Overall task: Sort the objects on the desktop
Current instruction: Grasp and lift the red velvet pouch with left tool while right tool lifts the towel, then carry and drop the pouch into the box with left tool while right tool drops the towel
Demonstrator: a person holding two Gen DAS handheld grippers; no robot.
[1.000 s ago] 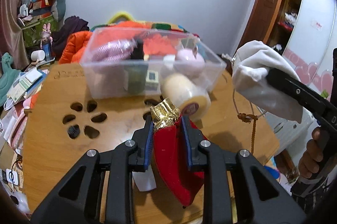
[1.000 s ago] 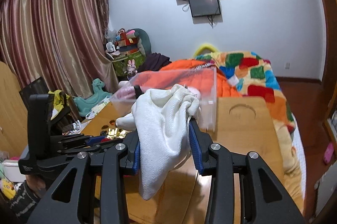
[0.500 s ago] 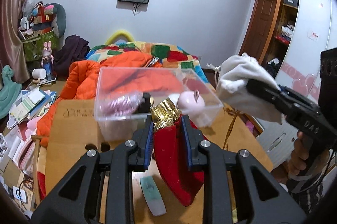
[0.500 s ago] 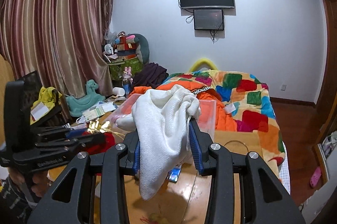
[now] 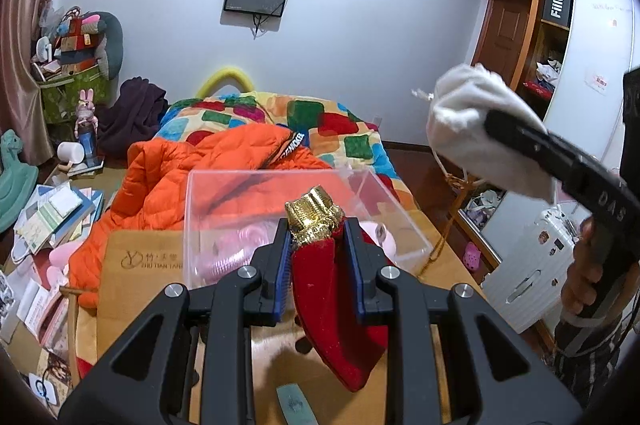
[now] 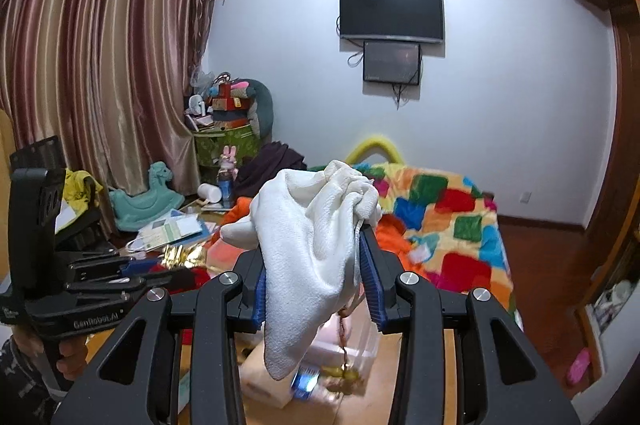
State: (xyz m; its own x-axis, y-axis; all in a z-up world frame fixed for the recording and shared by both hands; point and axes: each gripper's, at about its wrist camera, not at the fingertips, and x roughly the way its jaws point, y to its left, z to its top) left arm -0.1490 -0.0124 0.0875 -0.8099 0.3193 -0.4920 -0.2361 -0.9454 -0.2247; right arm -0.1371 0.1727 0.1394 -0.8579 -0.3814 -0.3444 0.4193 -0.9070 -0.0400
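Note:
My left gripper [image 5: 316, 245] is shut on a red velvet pouch [image 5: 332, 305] with a gold gathered top, held high above the wooden table [image 5: 132, 277]. My right gripper [image 6: 316, 261] is shut on a white cloth drawstring pouch [image 6: 312, 257], whose brown cord hangs down; the pouch also shows in the left wrist view [image 5: 476, 133]. The clear plastic box [image 5: 256, 193] stands on the table below and ahead of the left gripper, holding pink items. The left gripper and red pouch appear at the left of the right wrist view [image 6: 168, 273].
A grey-green flat object [image 5: 294, 405] lies on the table under the left gripper. An orange jacket [image 5: 200, 173] and a patchwork blanket [image 6: 440, 225] lie behind the table. Books and papers [image 5: 52, 213] clutter the left. A white suitcase [image 5: 532, 277] stands at the right.
Both grippers have risen with their pouches; the box and table have dropped lower in both views. The right gripper now sits higher, to the right of the left one.

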